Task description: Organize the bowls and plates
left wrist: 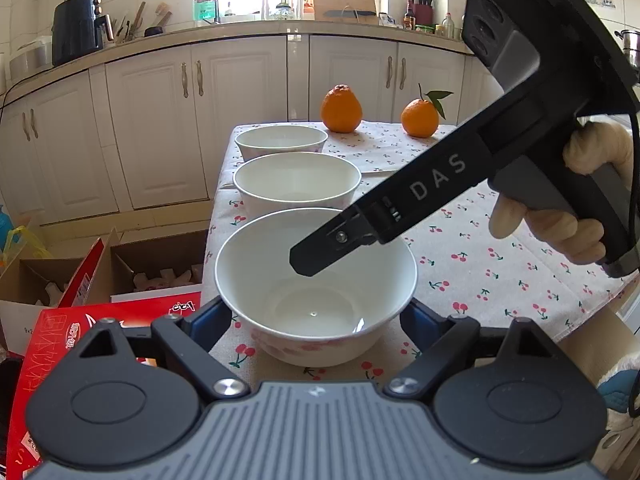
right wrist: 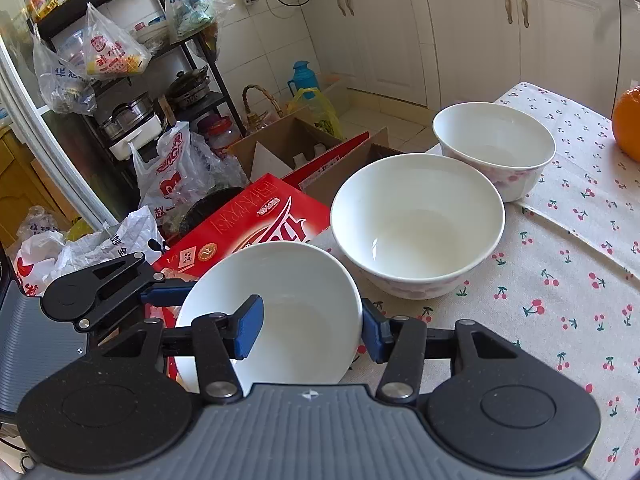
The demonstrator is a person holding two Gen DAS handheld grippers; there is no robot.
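Three white bowls stand in a row on the cherry-print tablecloth (left wrist: 480, 248). The near bowl (left wrist: 316, 280) sits between the blue pads of my left gripper (left wrist: 316, 320), whose jaws are wide on either side of it; I cannot tell whether they touch it. My right gripper (right wrist: 310, 330) straddles this bowl's rim (right wrist: 276, 312), one pad inside and one outside, with a gap. The right gripper also shows in the left wrist view (left wrist: 304, 260), reaching into the bowl from the right. The middle bowl (left wrist: 297, 182) and far bowl (left wrist: 281, 142) stand behind.
Two oranges (left wrist: 342, 109) sit at the table's far end. Left of the table, on the floor, are a red carton (right wrist: 248, 228), open cardboard boxes (right wrist: 288, 148) and plastic bags. A shelf rack (right wrist: 132, 72) stands beyond. White cabinets (left wrist: 160, 128) line the wall.
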